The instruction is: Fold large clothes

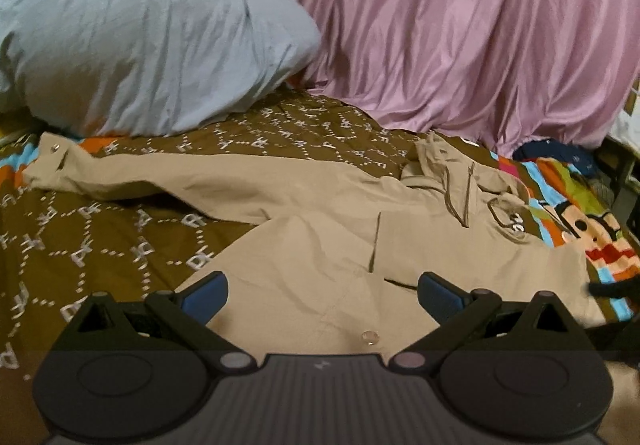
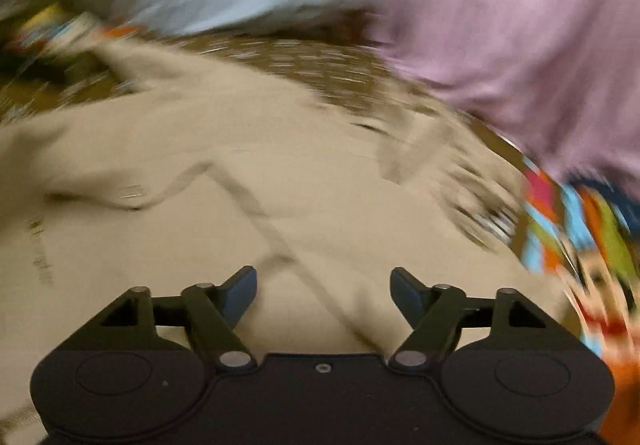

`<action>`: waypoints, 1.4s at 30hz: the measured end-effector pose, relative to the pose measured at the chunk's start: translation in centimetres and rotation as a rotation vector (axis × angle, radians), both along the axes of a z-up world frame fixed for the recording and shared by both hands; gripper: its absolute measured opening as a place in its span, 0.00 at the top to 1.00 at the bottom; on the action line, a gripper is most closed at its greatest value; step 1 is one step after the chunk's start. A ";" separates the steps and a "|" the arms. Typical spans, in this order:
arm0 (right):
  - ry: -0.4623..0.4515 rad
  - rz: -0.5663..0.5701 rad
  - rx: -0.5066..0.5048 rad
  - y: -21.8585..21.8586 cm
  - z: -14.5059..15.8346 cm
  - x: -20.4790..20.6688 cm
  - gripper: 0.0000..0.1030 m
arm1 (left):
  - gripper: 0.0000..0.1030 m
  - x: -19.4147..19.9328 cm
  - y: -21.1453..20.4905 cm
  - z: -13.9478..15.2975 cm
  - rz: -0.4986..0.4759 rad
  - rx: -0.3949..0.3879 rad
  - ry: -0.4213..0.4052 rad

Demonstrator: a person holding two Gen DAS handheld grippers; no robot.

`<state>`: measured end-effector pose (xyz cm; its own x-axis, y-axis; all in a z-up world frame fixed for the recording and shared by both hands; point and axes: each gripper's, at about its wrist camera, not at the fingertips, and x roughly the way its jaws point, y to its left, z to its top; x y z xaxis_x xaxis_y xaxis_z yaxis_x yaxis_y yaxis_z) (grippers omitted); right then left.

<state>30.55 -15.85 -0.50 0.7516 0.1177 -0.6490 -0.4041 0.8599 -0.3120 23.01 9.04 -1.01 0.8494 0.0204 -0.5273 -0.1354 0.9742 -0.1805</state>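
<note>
— Black tongs come first, right up close. Are they holding anything?

— No. Left tongs [image 1: 322,295] are spread wide, with nothing between the blue fingertips [image 1: 206,295]. Right tongs [image 2: 323,291] are spread wide too, and they hold nothing. Both hang just above tan cloth.

— What is the biggest thing past them?

— A bed with a brown cover [image 1: 100,241] that has white letters all over it. On the right side the cover turns bright, with a cartoon monkey face [image 1: 588,233].

— And the next biggest?

— A pink sheet [image 1: 472,33] hangs down at the back right in long folds. Beside it, at the back left, sits a big puffy pale blue pillow [image 1: 140,37].

— Where is the thing to fold?

— The tan jacket [image 1: 320,213] lies spread out flat on the brown cover, in front of the pillow and the pink sheet. One sleeve [image 1: 120,173] stretches off to the left. Its hood [image 1: 444,169] is bunched up on the right, with dark strings [image 1: 452,201] lying across it.

— Anything small?

— One clear round button [image 1: 370,337] near the bottom edge, just by the left tongs. The right view is very blurry, so I only see tan cloth [image 2: 240,173] there and a dark string across it.
</note>
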 end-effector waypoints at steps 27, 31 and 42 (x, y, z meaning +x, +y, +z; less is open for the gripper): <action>-0.057 -0.750 0.301 -23.3 -5.9 10.5 0.35 | 0.01 14.8 -6.6 -6.5 -0.012 0.223 0.226; -0.084 -0.641 0.281 -21.8 -3.2 6.0 0.24 | 0.01 11.2 -3.5 -3.8 0.030 0.189 0.206; -0.016 -0.474 0.141 -16.7 -2.7 0.0 0.15 | 0.00 0.3 11.0 2.8 0.225 0.265 0.237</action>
